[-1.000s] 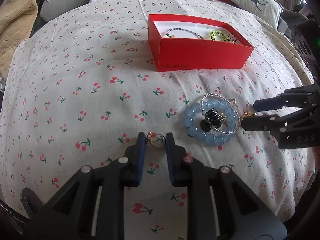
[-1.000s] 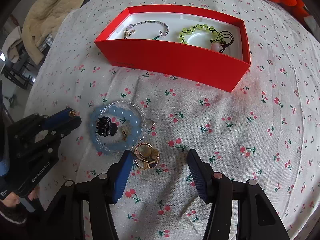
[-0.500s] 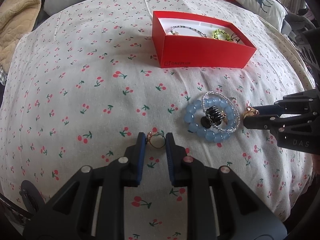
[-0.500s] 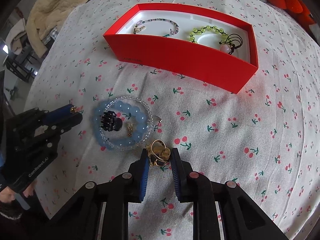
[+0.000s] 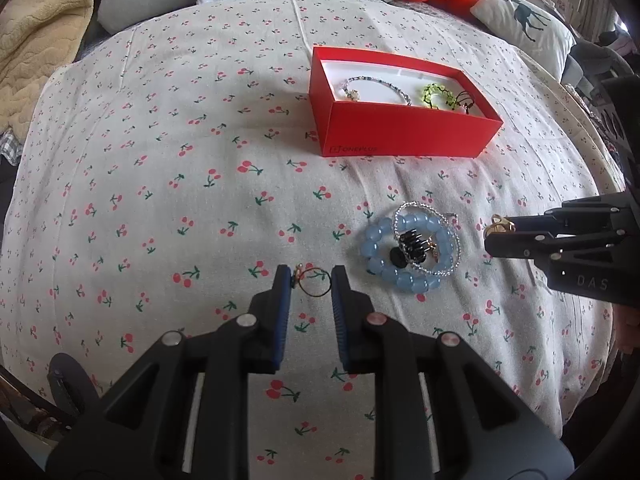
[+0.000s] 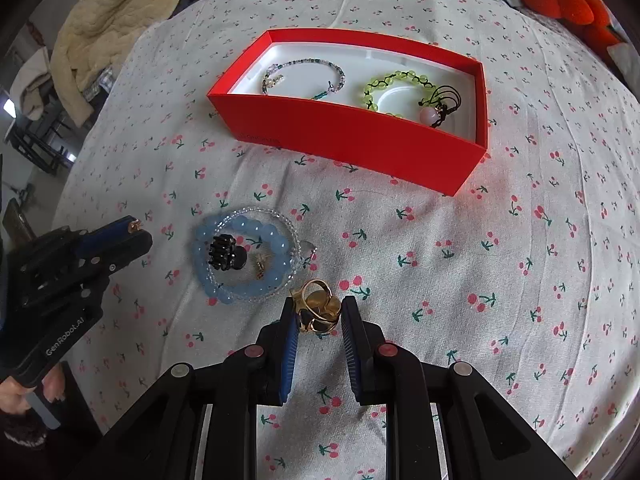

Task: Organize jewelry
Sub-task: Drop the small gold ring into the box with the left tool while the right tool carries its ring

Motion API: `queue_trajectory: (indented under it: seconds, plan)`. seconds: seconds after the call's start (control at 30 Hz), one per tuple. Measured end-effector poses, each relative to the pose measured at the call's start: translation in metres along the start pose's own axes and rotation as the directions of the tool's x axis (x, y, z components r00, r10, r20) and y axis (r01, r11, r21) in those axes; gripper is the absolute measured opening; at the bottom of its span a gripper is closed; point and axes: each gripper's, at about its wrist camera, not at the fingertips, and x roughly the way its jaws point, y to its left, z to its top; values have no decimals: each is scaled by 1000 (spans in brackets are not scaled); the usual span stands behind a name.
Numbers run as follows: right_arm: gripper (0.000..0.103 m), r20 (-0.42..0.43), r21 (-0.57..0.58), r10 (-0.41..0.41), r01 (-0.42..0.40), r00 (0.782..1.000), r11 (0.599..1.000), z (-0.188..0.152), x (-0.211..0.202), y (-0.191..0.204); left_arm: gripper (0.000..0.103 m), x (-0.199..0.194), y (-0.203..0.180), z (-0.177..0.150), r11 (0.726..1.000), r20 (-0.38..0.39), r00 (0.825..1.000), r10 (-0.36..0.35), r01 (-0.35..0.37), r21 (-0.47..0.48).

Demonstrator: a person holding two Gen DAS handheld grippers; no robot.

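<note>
Right gripper (image 6: 317, 314): its jaws have just been closing, and a gold ring cluster (image 6: 318, 307) is now pinched between the two pads, near the tips.
Gold ring cluster: seen just right of the blue bead bracelet (image 6: 240, 258), apart from it; whether it is off the cherry-print cloth (image 6: 480, 260) cannot be told.
Left gripper (image 5: 310, 284): a thin wire ring (image 5: 316, 282) is held across its narrow gap, its small charm against the left pad; the far rim appears to touch the right pad.
Red box (image 6: 360, 140): open, far from both grippers, its long side running left to right; a beaded chain (image 6: 304, 76) lies in its left part and a green bead bracelet (image 6: 394, 90) in its right part.
Deciding relation: the box lies straight ahead of the right gripper and ahead and to the right of the left gripper; the right one is judged the nearer.
Free spot: bare white floor is seen between the two pieces already in the box.
Left on the cloth: the blue bead bracelet, with a clear bead bracelet (image 6: 288, 226) overlapping it, a black hair claw (image 6: 224, 256) and a small gold piece inside its loop.
</note>
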Motion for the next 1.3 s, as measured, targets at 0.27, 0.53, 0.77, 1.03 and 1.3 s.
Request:
queue_trajectory:
  seconds: [0.27, 0.53, 0.77, 1.03, 1.3]
  plan:
    - [22, 62, 38, 6, -8, 998, 999, 6, -20, -10, 22, -10, -6, 11, 1000, 37, 999, -19, 19, -9]
    - [22, 122, 100, 22, -35, 992, 994, 18, -40, -21, 22, -20, -12, 28, 998, 82, 995, -50, 52, -25]
    - [22, 213, 131, 55, -84, 975, 988, 32, -54, -28, 22, -23, -15, 48, 994, 137, 985, -100, 107, -39]
    - [22, 266, 183, 56, -107, 962, 977, 47, -56, -50, 22, -13, -27, 72, 987, 190, 971, -143, 153, -40]
    - [22, 310, 233, 60, -137, 949, 963, 55, -55, -74, 22, 15, -42, 91, 991, 203, 972, -120, 128, -27]
